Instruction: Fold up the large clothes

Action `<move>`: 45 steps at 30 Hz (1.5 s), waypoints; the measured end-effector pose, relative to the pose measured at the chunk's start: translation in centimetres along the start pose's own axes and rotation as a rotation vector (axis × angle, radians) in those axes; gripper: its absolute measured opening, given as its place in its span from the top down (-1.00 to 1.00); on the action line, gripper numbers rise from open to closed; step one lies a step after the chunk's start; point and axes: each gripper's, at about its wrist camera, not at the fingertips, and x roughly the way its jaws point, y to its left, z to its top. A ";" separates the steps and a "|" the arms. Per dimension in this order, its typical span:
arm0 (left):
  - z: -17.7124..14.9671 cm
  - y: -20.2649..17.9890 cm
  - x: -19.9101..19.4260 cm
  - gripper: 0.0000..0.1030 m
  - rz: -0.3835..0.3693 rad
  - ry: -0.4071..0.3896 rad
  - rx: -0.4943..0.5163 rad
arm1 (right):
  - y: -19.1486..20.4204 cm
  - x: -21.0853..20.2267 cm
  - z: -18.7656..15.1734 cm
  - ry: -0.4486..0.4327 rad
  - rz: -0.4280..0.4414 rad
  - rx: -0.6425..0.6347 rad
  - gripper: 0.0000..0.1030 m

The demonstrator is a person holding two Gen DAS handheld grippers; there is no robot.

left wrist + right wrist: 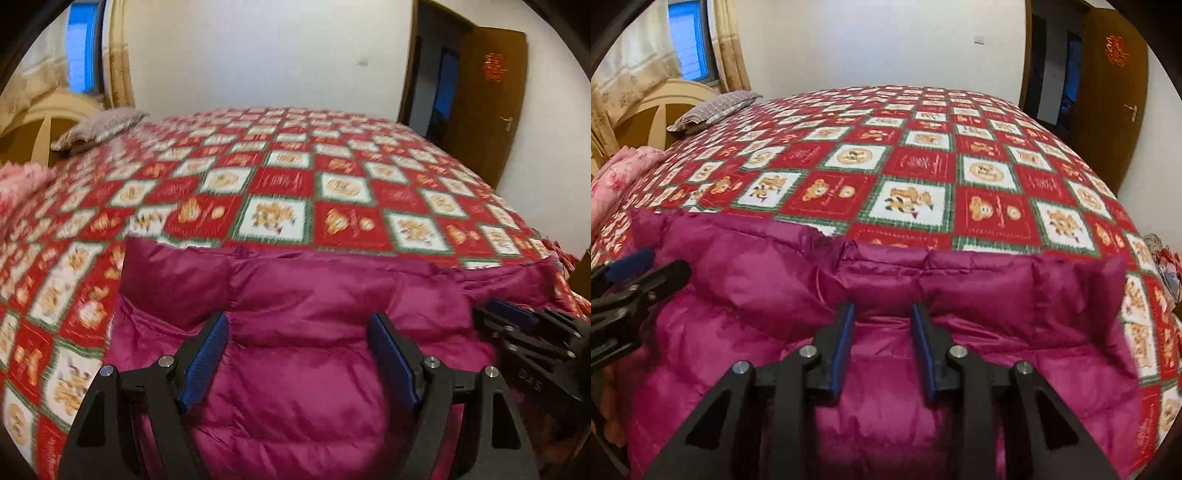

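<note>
Gaping left gripper (299, 328) over magenta jacket (314, 369); right gripper (882, 317) narrower, unclenched; pillow (716, 107) sharper there.

Both grippers' jaws apart, left (299, 321) wider.

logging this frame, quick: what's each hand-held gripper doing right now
Left hand-held gripper: open wide over the jacket, gripping nothing.
Right hand-held gripper: open, narrower gap, jacket fabric between its fingers, not clamped.
</note>
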 end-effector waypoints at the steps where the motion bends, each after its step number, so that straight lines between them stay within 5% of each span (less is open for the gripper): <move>1: -0.2 0.2 0.4 -0.54 -0.010 0.005 -0.013 | -0.1 -0.2 -0.1 -0.003 -0.003 0.007 0.33; 7: -0.6 -0.3 2.9 -0.63 -0.023 0.033 -0.010 | -1.0 0.1 0.4 0.014 0.023 0.050 0.36; 8: -0.7 -0.2 3.0 -0.63 -0.022 0.042 -0.013 | -1.4 0.0 0.5 0.018 0.027 0.061 0.48; 12: -0.7 0.2 3.3 -0.63 -0.026 0.058 -0.030 | -4.7 -2.5 0.9 -0.058 -0.163 0.045 0.61; 18: -0.7 -0.2 3.4 -0.64 -0.018 0.061 -0.020 | -11.7 -1.6 -1.6 0.003 -0.290 0.153 0.62; 23: -0.6 -0.5 3.6 -0.67 0.002 0.063 -0.005 | -14.9 -1.0 -2.3 0.010 -0.204 0.289 0.62; 30: -0.3 -0.8 3.4 -0.67 0.027 0.081 0.017 | -15.5 -1.3 -2.3 0.015 -0.224 0.264 0.62; 33: -0.2 -1.1 1.9 -0.67 0.049 0.091 0.076 | -14.9 -2.3 -1.7 0.026 -0.211 0.230 0.62; 38: -0.3 2.3 -4.0 -0.67 -0.002 -0.002 0.026 | -11.0 -9.1 -1.5 -0.113 -0.179 0.216 0.61; 45: -3.3 8.0 -8.0 -0.67 -0.011 -0.068 -0.171 | -0.1 -11.6 -3.2 -0.156 0.074 0.121 0.61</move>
